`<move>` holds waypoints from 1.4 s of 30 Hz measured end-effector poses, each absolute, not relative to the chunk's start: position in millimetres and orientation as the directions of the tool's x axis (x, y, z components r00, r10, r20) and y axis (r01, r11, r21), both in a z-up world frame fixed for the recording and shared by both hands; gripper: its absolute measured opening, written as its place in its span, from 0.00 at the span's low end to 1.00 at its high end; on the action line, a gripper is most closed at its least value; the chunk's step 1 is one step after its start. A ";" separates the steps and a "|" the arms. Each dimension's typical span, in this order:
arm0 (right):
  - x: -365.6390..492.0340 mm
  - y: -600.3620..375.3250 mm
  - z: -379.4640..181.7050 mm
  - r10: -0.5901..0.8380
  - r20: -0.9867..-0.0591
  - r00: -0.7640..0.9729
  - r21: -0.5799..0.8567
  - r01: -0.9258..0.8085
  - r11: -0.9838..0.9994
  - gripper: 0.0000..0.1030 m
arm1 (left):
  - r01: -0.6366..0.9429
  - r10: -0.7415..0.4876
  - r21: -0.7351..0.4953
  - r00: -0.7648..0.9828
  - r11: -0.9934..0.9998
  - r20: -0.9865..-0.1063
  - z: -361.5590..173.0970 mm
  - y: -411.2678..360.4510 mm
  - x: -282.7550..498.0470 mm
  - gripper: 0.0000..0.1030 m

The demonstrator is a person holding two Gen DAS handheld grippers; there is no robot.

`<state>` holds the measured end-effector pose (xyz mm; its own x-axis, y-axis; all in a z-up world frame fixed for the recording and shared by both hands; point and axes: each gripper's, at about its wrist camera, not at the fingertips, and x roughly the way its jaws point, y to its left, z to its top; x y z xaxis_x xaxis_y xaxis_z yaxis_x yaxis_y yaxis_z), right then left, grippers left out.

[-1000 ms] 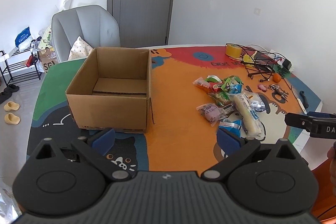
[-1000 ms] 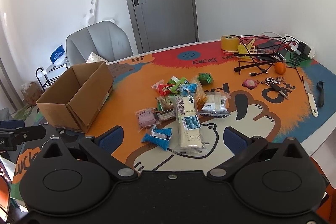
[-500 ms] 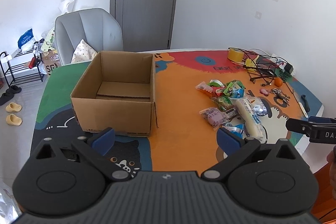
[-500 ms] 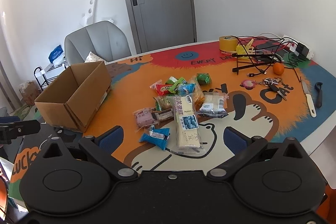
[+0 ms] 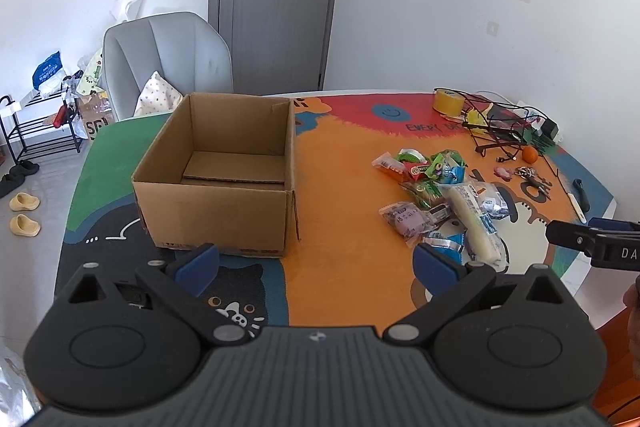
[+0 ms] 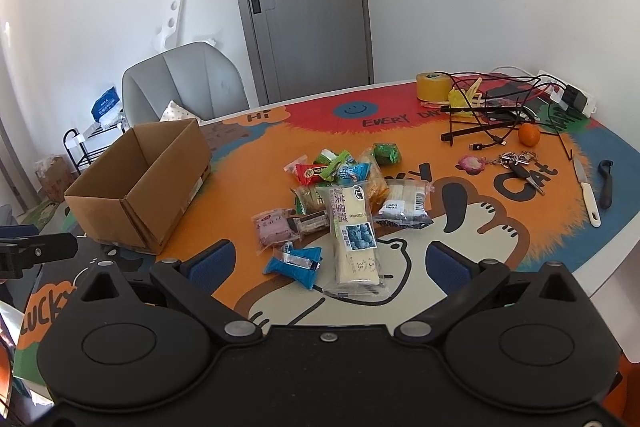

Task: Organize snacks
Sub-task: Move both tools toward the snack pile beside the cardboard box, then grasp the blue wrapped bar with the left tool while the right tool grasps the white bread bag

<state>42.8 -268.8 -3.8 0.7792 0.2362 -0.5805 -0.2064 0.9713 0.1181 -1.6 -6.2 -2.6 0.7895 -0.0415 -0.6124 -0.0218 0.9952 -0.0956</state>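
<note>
Both hand-held grippers, left (image 5: 316,263) and right (image 6: 328,259), are held released and empty. Snacks (image 6: 344,199) lie heaped on the worktop (image 6: 500,239) beside the empty box (image 5: 216,171). Packets are judged light, crinkly and slippery; pinching across a flat packet's middle is advised.

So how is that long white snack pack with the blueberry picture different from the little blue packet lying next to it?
The long white pack is much longer and flatter than the small blue packet, which looks short and puffy. The white pack has a clear wrapper with a blueberry picture; the blue packet is solid blue with a silvery strip. The white pack partly overlaps other snacks; the blue packet lies at the pile's near edge. Both lie on the table, outside the cardboard box.
</note>
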 end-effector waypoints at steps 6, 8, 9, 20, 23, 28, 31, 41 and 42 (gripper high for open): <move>45.4 -273.3 -6.6 0.230 -0.570 0.789 0.137 -0.185 0.973 1.00 | -0.009 -0.065 -0.119 0.796 0.993 -0.602 -3.5 -7.5 -0.4 1.00; 47.4 -274.2 -7.9 0.228 -0.571 0.789 0.139 -0.180 0.974 1.00 | -0.011 -0.061 -0.117 0.800 0.993 -0.597 -3.3 -9.5 1.0 1.00; 48.2 -274.5 -8.1 0.228 -0.569 0.790 0.140 -0.181 0.974 1.00 | -0.014 -0.057 -0.114 0.803 0.993 -0.593 -3.0 -10.7 1.7 1.00; 57.8 -284.9 -16.3 0.225 -0.532 0.816 0.143 -0.176 0.974 1.00 | 0.005 -0.063 -0.104 0.822 0.995 -0.566 -9.4 -33.4 17.2 0.99; 62.0 -289.9 -21.6 0.219 -0.528 0.821 0.149 -0.165 0.975 1.00 | 0.001 -0.063 -0.110 0.829 0.994 -0.556 -12.4 -38.2 21.9 0.99; 69.2 -297.8 -33.1 0.214 -0.524 0.824 0.150 -0.157 0.976 1.00 | -0.003 -0.051 -0.100 0.844 0.995 -0.534 -19.5 -48.8 29.7 0.99; 73.0 -300.7 -41.1 0.225 -0.530 0.817 0.152 -0.169 0.974 1.00 | 0.009 -0.075 -0.125 0.846 0.992 -0.528 -24.2 -53.8 35.4 0.99; 86.3 -312.7 -67.0 0.256 -0.532 0.807 0.196 -0.176 0.965 0.96 | 0.025 -0.113 -0.165 0.831 0.986 -0.545 -46.3 -71.2 57.3 0.99; 89.2 -313.2 -70.3 0.260 -0.539 0.801 0.204 -0.175 0.963 0.91 | 0.026 -0.115 -0.166 0.827 0.986 -0.550 -49.7 -73.4 59.9 0.98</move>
